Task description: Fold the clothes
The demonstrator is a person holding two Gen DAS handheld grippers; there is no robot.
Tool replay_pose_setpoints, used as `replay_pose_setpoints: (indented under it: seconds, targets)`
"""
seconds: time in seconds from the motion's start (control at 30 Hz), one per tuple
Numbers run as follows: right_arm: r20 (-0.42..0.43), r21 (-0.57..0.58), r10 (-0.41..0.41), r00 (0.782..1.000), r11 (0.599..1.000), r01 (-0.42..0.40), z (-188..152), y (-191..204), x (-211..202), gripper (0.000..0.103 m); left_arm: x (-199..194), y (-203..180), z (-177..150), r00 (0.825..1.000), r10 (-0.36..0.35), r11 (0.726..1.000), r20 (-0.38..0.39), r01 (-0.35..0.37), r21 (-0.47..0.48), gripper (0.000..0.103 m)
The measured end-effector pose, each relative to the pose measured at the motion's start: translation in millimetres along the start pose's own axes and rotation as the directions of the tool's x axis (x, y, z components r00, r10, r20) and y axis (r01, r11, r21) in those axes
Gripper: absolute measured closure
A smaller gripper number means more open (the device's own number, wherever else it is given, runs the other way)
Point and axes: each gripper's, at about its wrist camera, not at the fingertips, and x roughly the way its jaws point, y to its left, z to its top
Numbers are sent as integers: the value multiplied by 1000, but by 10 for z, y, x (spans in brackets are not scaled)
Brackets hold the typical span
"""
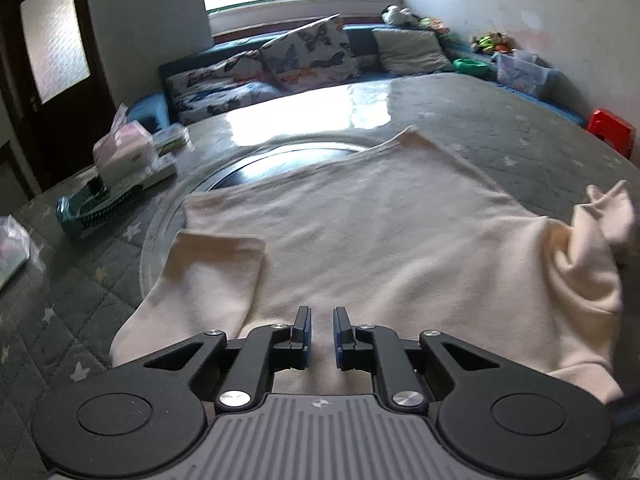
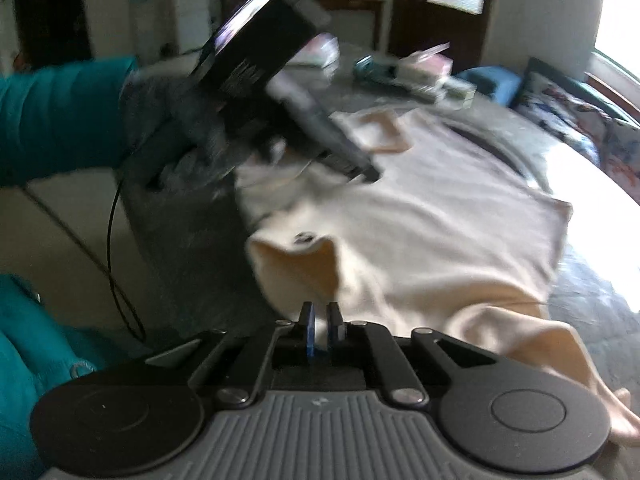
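left gripper [image 1: 322, 330] low over cream shirt [image 1: 380, 232], jaws slightly apart; right gripper [image 2: 320, 330] jaws nearly closed, empty

Left gripper [image 1: 322, 330] fingers parted, right gripper [image 2: 321, 330] nearly closed

- Cream shirt [image 1: 380, 232]: soft knit cloth, matt, faintly fuzzy.
- Table cover [image 1: 500, 120]: quilted grey-green cloth with star print, matt near the edge, glossy sheen towards the window.
- Left gripper [image 1: 322, 330]: matt black plastic arms, bright metal screw heads, blue pads, ribbed grey housing.
- Right gripper [image 2: 320, 330]: same matt black plastic with metal screws.
- Basket [image 1: 96, 204]: teal woven-look plastic.
- Stool [image 1: 612, 130]: red glossy plastic.
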Motion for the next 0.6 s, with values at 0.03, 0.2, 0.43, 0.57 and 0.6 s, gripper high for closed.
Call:
replay_pose_setpoints:
  seconds: [0.03,0.2,0.43,0.57,0.6]
  targets:
    - [18,24,-25,1000,999,24,-1,-58,-74,97,-21,-33,7,1000,-6,1000,7,6,7,90]
    - [57,189,-194,979,965,180,-82,-482,-341,97,-129,-260,13,996,-80,996,31,79,49,90]
    - [-45,454,-444,895,789,414,-493,-1258,-572,90,-258,-621,-20,981,-187,975,43,180,133,90]
    - [-105,549,-516,850,683,482,-715,-1566,-628,78,-320,-754,-26,971,-233,961,48,223,165,77]
    - [-116,571,-529,841,657,492,-767,-1638,-640,74,-332,-783,-30,969,-242,957,50,230,175,76]
